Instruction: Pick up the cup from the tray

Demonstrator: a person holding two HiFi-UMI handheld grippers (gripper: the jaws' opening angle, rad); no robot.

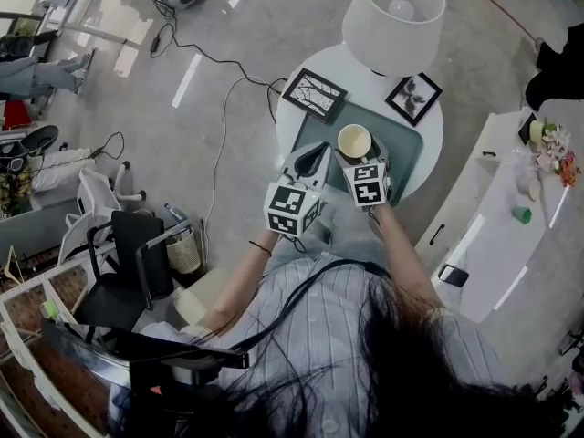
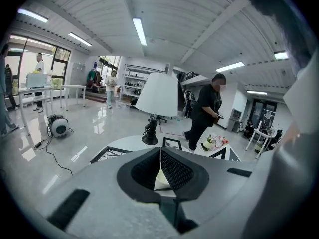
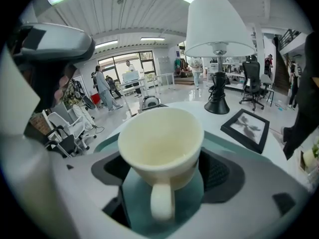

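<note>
A cream cup [image 1: 354,140] stands upright on the teal tray [image 1: 402,156] on a round white table. In the right gripper view the cup [image 3: 160,143] fills the middle, its handle turned toward the camera, with the tray [image 3: 107,139] under it. My right gripper [image 1: 358,158] [image 3: 167,172] is open, its jaws standing wide on either side of the cup's lower body, and the pads show no press on it. My left gripper [image 1: 315,157] [image 2: 159,159] sits just left of the cup, its pads meeting in a closed line with nothing held.
A white lamp [image 1: 392,7] stands at the table's far side, with two black picture frames [image 1: 315,94] [image 1: 412,99] flanking the tray. A white counter [image 1: 497,226] lies to the right, and a chair [image 1: 128,263] to the left. A person [image 2: 207,109] walks beyond the table.
</note>
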